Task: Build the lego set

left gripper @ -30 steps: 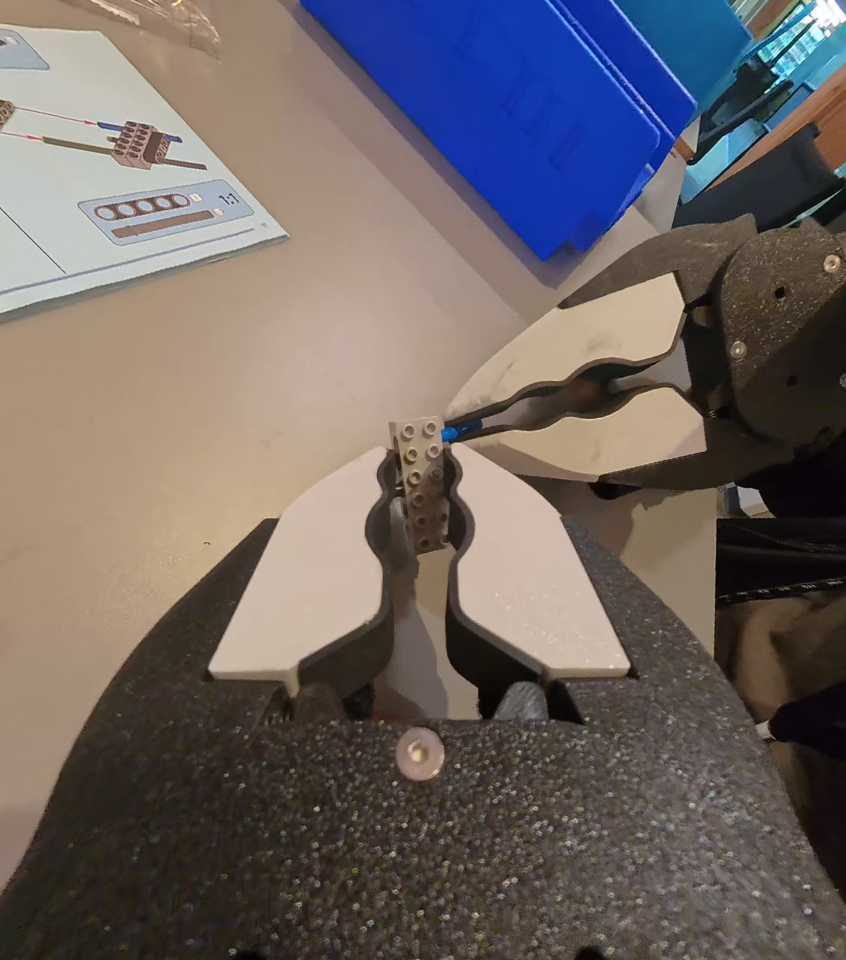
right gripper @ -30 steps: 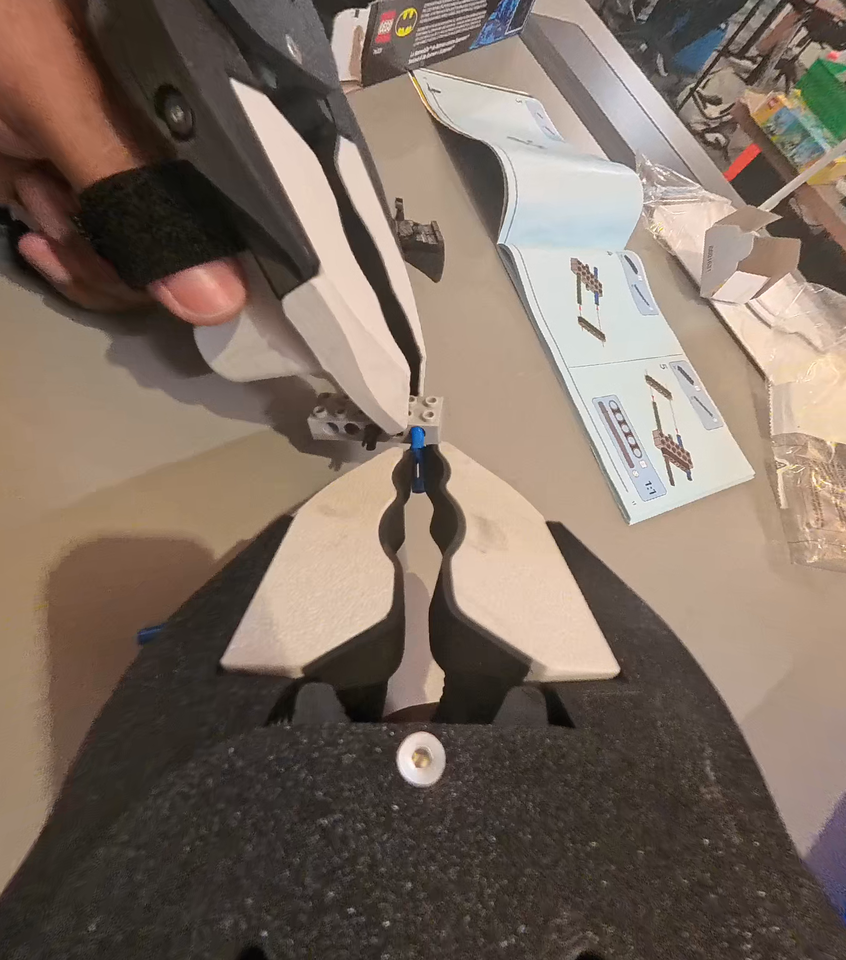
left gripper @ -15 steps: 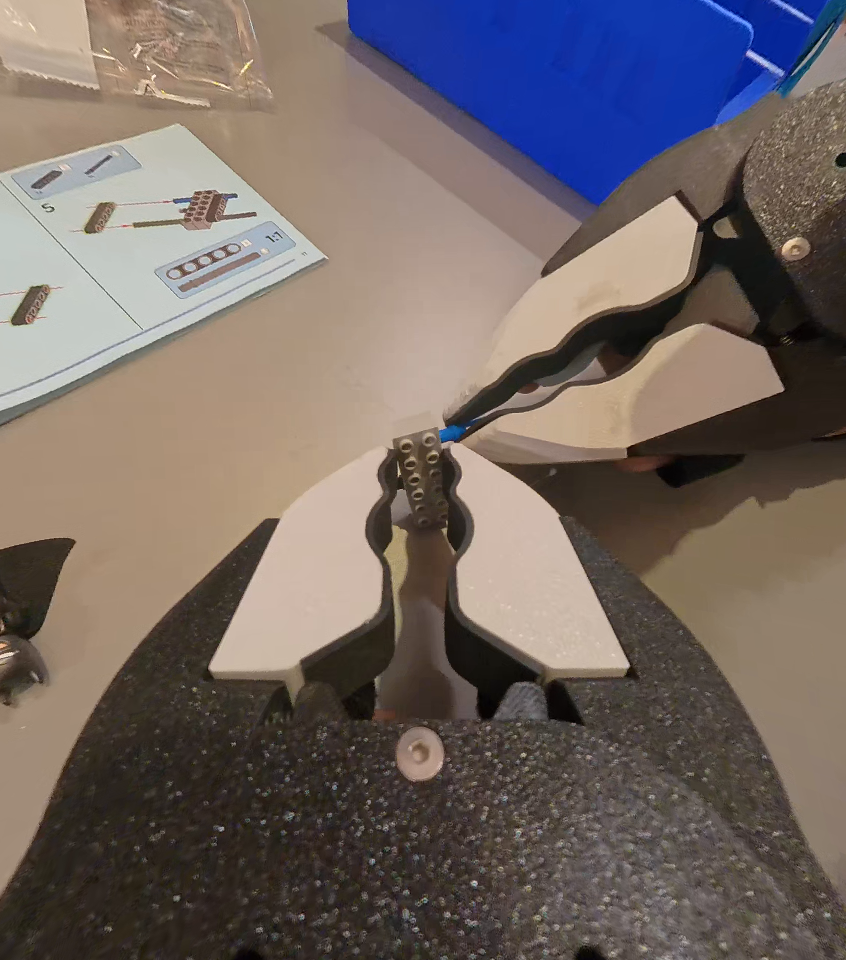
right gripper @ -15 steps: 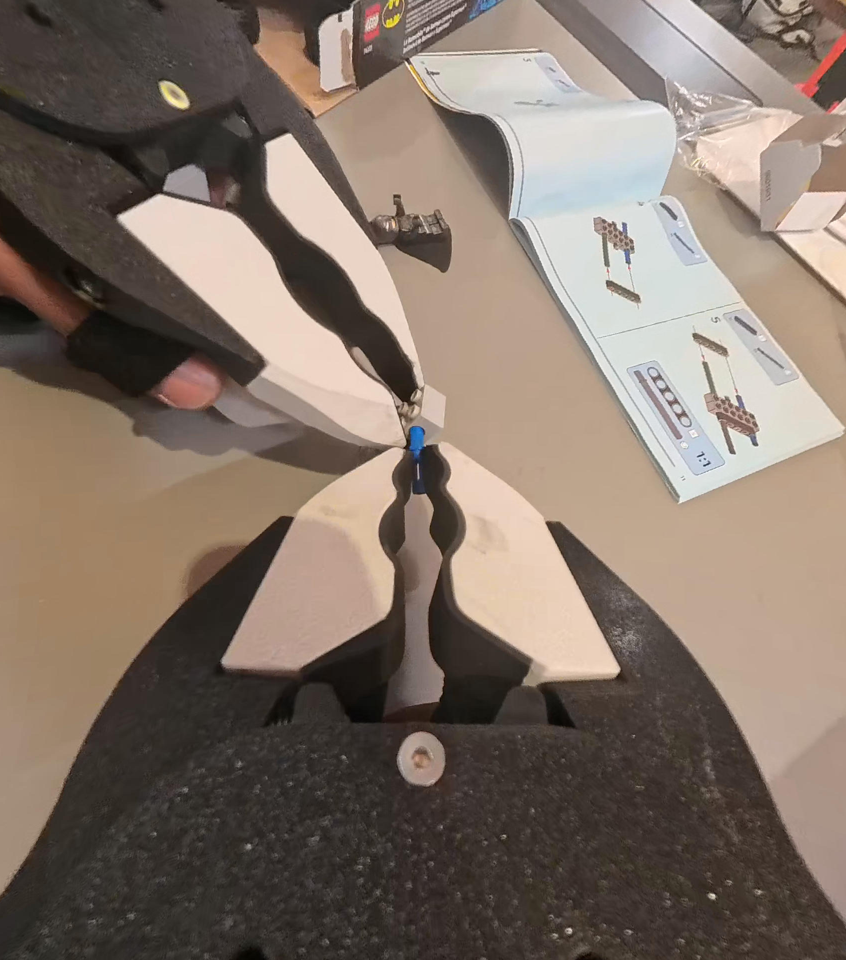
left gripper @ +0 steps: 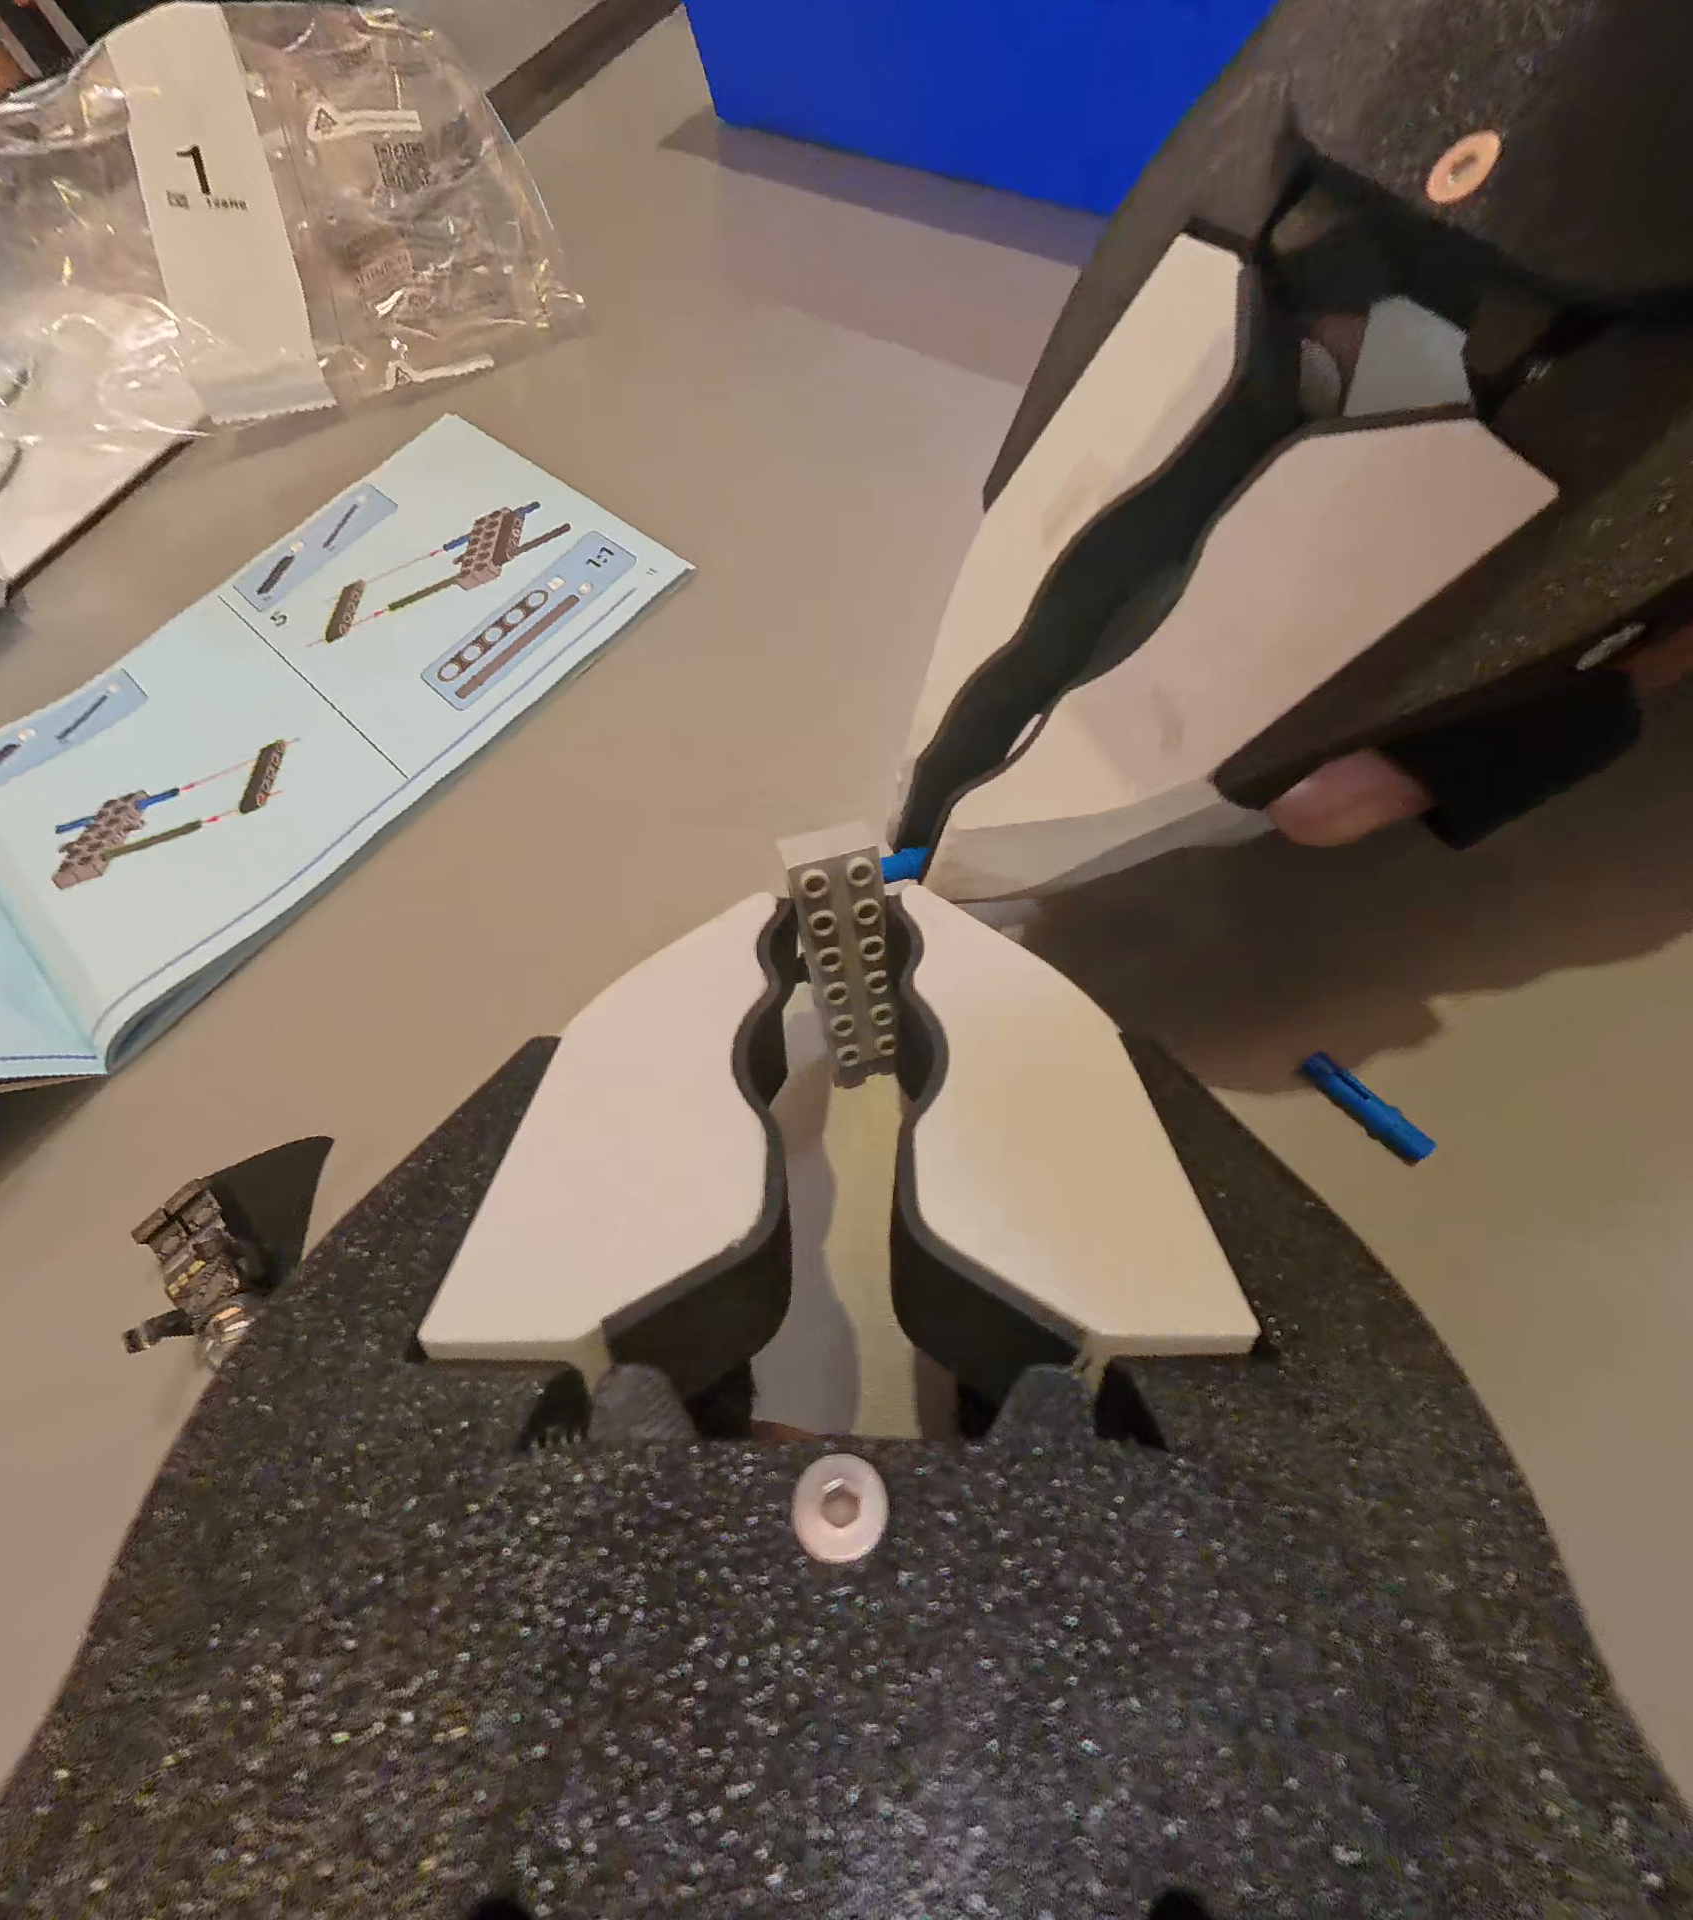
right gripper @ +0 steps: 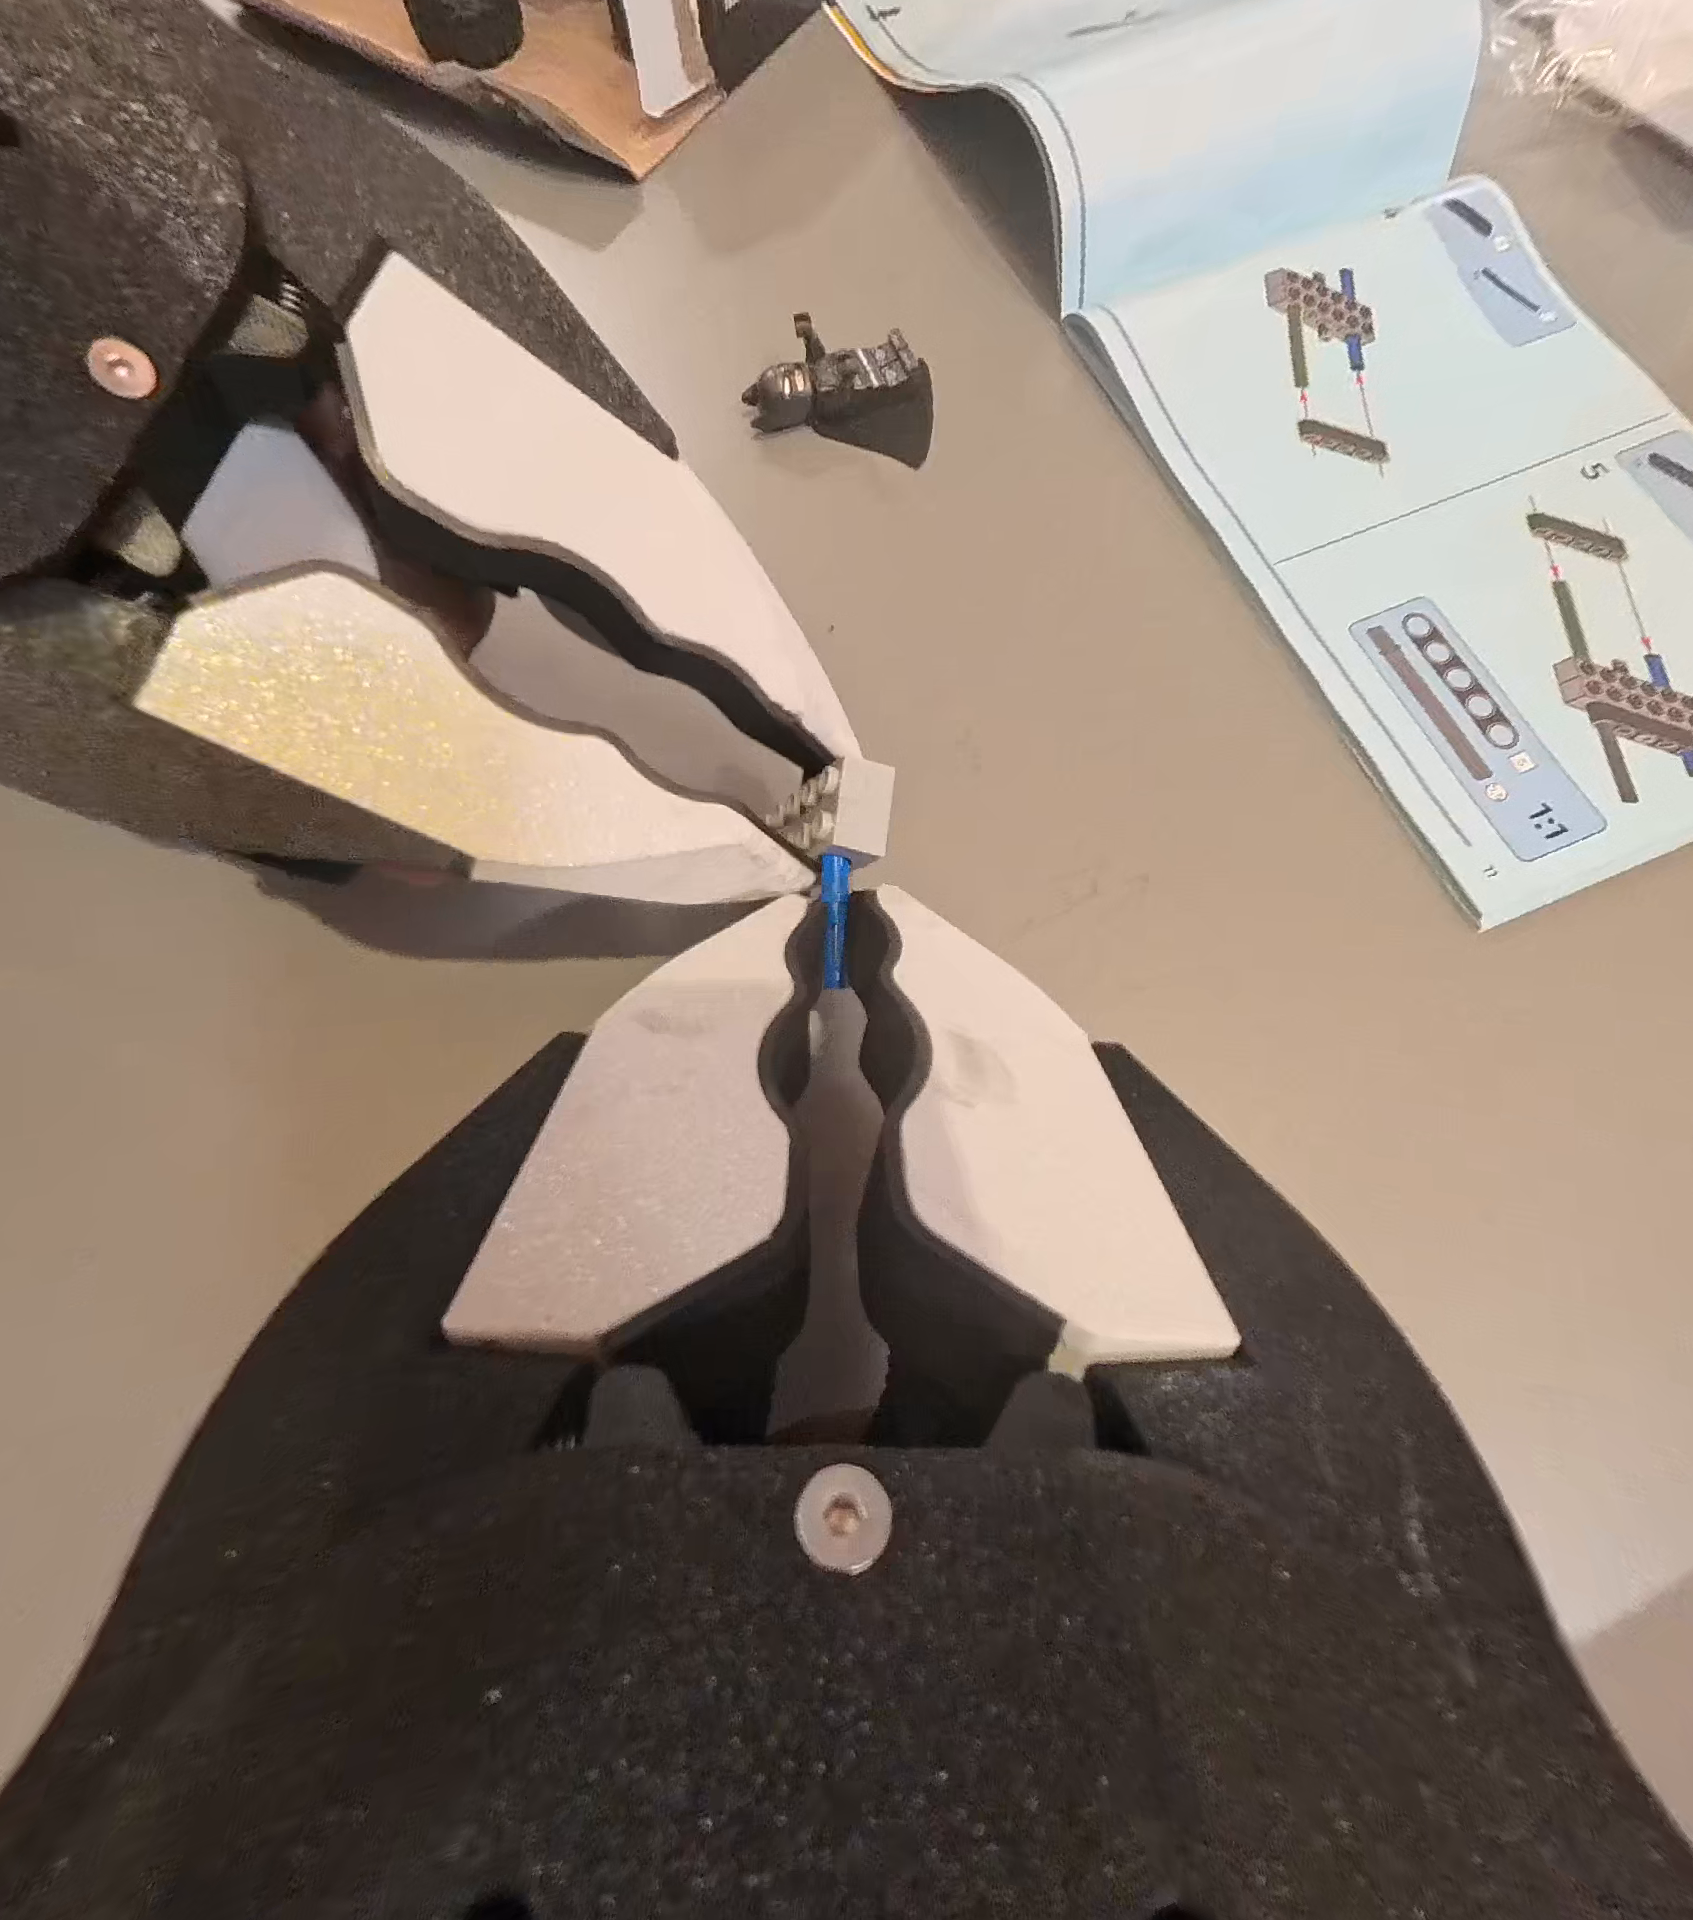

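Gripping grey brick (left gripper: 847, 966), blue pin (right gripper: 833, 925), tools clamped

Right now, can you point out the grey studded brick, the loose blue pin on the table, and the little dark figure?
grey studded brick (left gripper: 847, 961): left wrist view, studded face.
loose blue pin (left gripper: 1367, 1104): left wrist view, middle of shaft.
little dark figure (right gripper: 837, 387): right wrist view, its body.

Right gripper (right gripper: 834, 914) clamps blue pin (right gripper: 833, 935), tip against grey studded brick (right gripper: 847, 805) pinched by left gripper (right gripper: 826, 821).
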Available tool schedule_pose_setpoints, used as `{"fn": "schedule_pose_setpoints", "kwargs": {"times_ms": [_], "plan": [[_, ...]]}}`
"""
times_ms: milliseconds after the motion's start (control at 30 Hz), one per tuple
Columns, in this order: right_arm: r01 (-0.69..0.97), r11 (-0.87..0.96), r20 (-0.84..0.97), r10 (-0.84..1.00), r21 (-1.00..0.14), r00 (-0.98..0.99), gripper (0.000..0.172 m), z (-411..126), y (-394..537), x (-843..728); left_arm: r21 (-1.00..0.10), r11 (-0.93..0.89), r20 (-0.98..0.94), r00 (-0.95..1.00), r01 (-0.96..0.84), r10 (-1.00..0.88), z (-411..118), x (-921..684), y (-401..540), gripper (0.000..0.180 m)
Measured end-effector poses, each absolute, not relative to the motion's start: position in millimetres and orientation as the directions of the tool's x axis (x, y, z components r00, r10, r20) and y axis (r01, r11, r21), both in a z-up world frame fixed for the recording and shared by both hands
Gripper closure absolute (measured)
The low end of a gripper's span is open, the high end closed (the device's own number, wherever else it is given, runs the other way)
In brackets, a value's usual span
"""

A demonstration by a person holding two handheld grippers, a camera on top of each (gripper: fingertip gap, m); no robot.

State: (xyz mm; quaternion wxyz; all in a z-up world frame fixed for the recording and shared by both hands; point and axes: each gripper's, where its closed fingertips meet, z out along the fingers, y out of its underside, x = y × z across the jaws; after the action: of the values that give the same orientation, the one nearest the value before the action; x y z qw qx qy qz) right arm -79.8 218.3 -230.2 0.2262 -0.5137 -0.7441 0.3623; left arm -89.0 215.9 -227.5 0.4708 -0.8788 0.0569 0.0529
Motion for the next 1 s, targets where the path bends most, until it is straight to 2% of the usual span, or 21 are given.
{"fn": "schedule_pose_setpoints", "kwargs": {"times_ms": [233, 500, 733, 1000], "plan": [[0.559, 0.389, 0.209, 0.910, -0.732, -0.359, 0.167, -235, 222, -83, -0.806, -0.565, -0.186, 0.981, -0.179, -0.046, -230, -90, 217, 0.165], [0.540, 0.460, 0.313, 0.885, -0.705, -0.345, 0.168, -237, 223, -84, -0.793, -0.574, -0.227, 0.973, -0.203, -0.031, -231, -90, 217, 0.165], [0.609, 0.252, 0.022, 0.933, -0.752, -0.359, 0.168, -241, 218, -84, -0.774, -0.570, -0.300, 0.953, -0.275, -0.053, -232, -90, 215, 0.165], [0.602, 0.275, 0.026, 0.921, -0.750, -0.388, 0.167, -245, 217, -84, -0.771, -0.580, -0.246, 0.963, -0.262, -0.107, -235, -90, 214, 0.164]]}}
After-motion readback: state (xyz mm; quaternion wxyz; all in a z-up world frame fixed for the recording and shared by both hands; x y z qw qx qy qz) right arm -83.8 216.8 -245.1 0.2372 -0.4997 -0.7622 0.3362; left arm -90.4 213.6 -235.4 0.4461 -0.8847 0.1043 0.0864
